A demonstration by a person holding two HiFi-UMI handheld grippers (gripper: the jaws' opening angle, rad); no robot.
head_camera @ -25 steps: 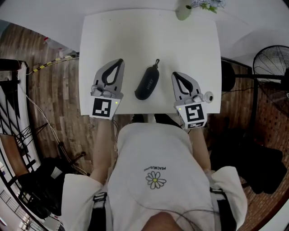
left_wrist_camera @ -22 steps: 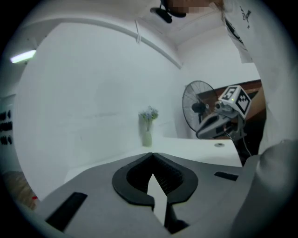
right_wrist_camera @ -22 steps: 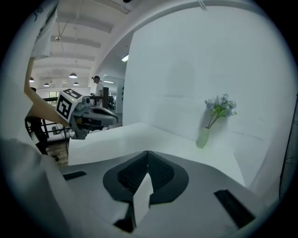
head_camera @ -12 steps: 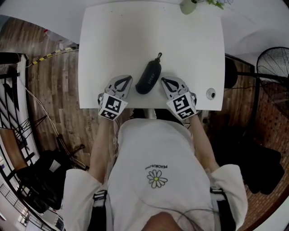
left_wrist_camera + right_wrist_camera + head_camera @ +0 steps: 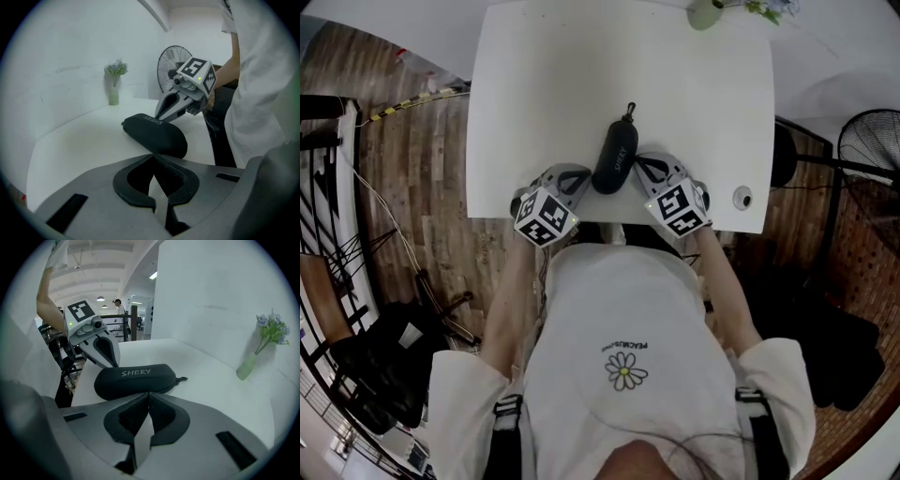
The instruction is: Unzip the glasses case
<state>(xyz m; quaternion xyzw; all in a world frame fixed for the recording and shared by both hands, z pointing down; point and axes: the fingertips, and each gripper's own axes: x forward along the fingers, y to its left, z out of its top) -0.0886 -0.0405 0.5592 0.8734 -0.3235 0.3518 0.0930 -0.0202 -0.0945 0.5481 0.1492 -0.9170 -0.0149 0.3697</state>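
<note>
A black oblong glasses case (image 5: 615, 157) lies zipped on the white table (image 5: 544, 84), its zipper pull (image 5: 629, 111) at the far end. My left gripper (image 5: 586, 175) is shut, and its tip rests right beside the case's near left side. My right gripper (image 5: 637, 163) is shut too, with its tip against the near right side. In the left gripper view the case (image 5: 154, 133) lies just past my closed jaws (image 5: 152, 154). The right gripper view shows the case (image 5: 136, 379) broadside, with white lettering, just beyond that gripper's closed tip (image 5: 148, 393). Neither gripper holds anything.
A pale green vase with flowers (image 5: 705, 13) stands at the table's far edge. A small round object (image 5: 742, 198) lies near the front right corner. A floor fan (image 5: 867, 150) stands to the right of the table. The person's torso is close behind the front edge.
Both grippers have come down and inward from the table's sides. Their tips now flank the near end of the case. Both stay shut, and the case has not moved on the table.
</note>
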